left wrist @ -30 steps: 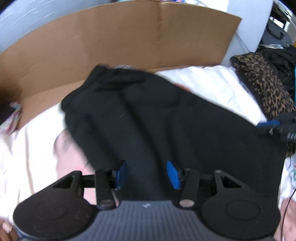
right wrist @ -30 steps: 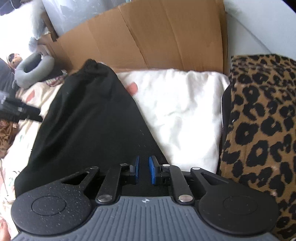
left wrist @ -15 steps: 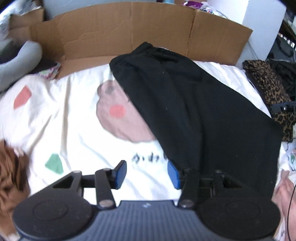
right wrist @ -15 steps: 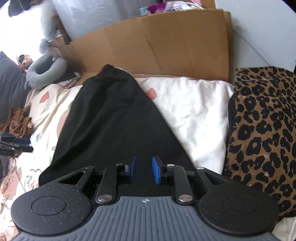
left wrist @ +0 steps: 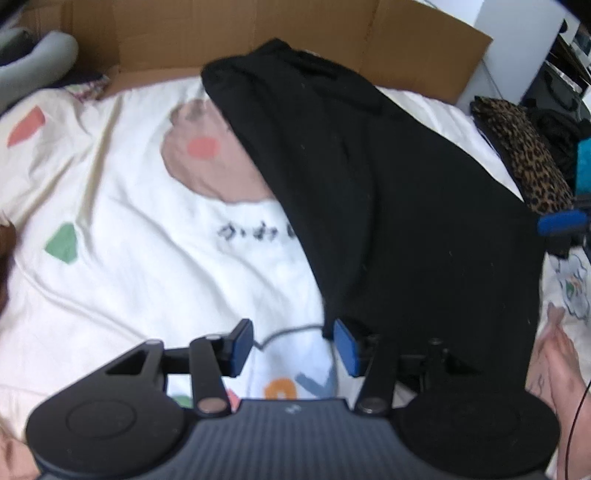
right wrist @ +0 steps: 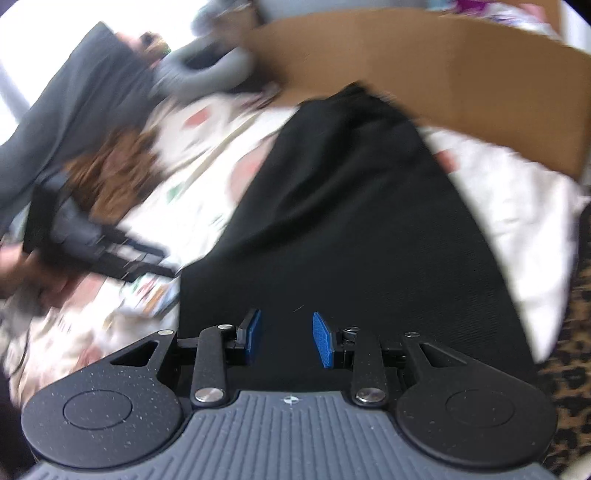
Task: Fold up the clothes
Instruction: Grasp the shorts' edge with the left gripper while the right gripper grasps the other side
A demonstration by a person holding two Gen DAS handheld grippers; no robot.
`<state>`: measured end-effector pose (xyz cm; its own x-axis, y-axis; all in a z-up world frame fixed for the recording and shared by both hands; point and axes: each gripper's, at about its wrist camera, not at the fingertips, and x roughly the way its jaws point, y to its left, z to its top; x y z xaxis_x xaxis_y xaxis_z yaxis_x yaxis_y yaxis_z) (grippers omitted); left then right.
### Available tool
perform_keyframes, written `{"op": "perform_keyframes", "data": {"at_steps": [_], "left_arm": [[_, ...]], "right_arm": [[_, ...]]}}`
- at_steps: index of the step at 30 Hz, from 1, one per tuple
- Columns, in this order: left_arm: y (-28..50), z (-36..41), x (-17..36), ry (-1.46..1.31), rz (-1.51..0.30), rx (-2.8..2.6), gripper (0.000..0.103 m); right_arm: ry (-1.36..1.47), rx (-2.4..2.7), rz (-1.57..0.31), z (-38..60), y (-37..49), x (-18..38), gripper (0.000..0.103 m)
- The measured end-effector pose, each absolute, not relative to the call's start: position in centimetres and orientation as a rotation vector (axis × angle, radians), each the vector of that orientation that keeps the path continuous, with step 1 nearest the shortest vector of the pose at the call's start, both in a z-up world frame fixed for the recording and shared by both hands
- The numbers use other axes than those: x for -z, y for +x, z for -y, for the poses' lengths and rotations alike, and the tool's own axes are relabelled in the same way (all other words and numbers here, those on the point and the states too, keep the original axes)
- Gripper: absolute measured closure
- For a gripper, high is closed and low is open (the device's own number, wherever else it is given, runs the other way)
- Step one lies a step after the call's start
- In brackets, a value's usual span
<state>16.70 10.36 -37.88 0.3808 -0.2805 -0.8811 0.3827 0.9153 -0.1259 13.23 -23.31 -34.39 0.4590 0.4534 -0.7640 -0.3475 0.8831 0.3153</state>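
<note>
**Both grippers open, black garment flat on bed**

While the black garment lies spread diagonally on the white printed bedsheet, the left gripper hovers at its near left corner, jaws wide, nothing between them; the right blue pad sits just at the cloth's lower edge, the left pad over bare sheet. Right gripper is above the garment's near end, jaws parted wide too, empty, black fabric under both pads. Garment's far narrow end reaches the cardboard panel at the head of the bed. Its left edge runs clean across the sheet, lots of open sheet to the left. On the right, a leopard-print cloth lies near the garment's right edge, a strip of white between. Grey neck pillow far left corner. Right wrist view is motion-blurred.
</note>
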Motion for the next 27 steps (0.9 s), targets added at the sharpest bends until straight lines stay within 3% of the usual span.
{"op": "perform_keyframes", "data": {"at_steps": [23, 24, 27], "left_arm": [[15.7, -9.5, 38.4, 0.003, -1.030, 0.435, 0.055], [15.8, -9.4, 38.4, -0.001, -1.028, 0.436, 0.055], [15.9, -9.0, 38.5, -0.003, -1.025, 0.446, 0.055]], "right_arm": [[0.104, -0.705, -1.171, 14.3, 12.9, 39.7, 0.066], [0.099, -0.701, -1.175, 14.3, 12.9, 39.9, 0.067], [0.102, -0.700, -1.171, 14.6, 12.8, 39.7, 0.087]]}}
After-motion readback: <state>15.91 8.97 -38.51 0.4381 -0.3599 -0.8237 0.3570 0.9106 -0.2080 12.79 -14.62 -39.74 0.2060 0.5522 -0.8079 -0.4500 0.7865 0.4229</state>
